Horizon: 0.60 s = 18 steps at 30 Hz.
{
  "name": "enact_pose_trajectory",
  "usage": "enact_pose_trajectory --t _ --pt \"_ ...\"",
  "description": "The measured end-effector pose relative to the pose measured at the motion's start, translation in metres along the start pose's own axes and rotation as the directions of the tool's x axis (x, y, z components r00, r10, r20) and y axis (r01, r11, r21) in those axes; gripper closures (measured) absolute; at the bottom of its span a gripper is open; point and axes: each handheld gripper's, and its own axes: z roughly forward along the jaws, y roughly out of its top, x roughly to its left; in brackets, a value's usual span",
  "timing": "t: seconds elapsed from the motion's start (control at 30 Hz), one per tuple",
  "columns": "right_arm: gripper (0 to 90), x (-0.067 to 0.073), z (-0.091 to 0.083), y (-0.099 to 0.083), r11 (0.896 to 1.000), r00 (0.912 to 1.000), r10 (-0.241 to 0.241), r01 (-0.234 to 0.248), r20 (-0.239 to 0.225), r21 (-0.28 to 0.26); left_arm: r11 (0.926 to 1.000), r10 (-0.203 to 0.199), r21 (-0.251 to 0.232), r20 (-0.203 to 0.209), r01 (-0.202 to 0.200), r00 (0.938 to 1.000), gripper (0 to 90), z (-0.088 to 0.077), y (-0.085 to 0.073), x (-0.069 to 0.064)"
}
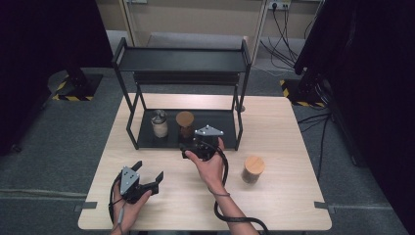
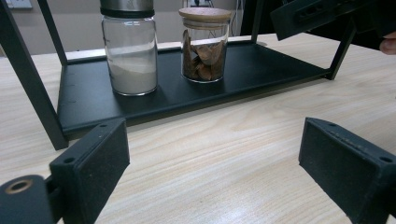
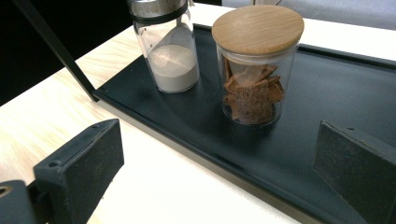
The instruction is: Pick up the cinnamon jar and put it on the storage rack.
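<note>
While both jaw pairs are held spread and empty, a wood-lidded jar (image 3: 254, 65) (beside a metal-capped jar (image 3: 168, 46)) is faced on the black shelf (image 3: 327, 93).

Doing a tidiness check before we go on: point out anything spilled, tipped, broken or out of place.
Nothing spilled, tipped or broken. The one stray is the wood-lidded jar, upright alone on the table right of the rack, while the white-powder jar and brown-chip jar stand on its lower shelf.
</note>
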Motion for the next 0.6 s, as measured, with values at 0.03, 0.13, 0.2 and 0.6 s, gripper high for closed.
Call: enact_pose_trajectory --t 0.03,0.13,0.2,0.6 --pt "2.3 0.0 -0.001 -0.001 1.0 1.0 0.0 0.0 0.0 -0.002 1.0 0.0 0.0 0.0 0.0 1.0 8.0 0.0 0.0 0.0" --pt "2.3 0.0 -0.003 -0.004 1.0 1.0 -0.002 0.002 -0.003 -0.001 1.0 0.0 -0.001 0.0 0.0 1.0 8.0 0.0 0.0 0.0" --pt "2.3 0.0 -0.005 -0.005 1.0 1.0 -0.004 0.004 -0.005 -0.001 1.0 0.0 -0.001 0.0 0.0 1.0 8.0 0.0 0.0 0.0" --pt "2.5 -0.006 -0.02 -0.018 1.0 0.9999 0.006 -0.006 -0.011 0.01 1.0 0.004 0.001 -0.004 -0.004 1.0 8.0 0.0 0.0 -0.001"
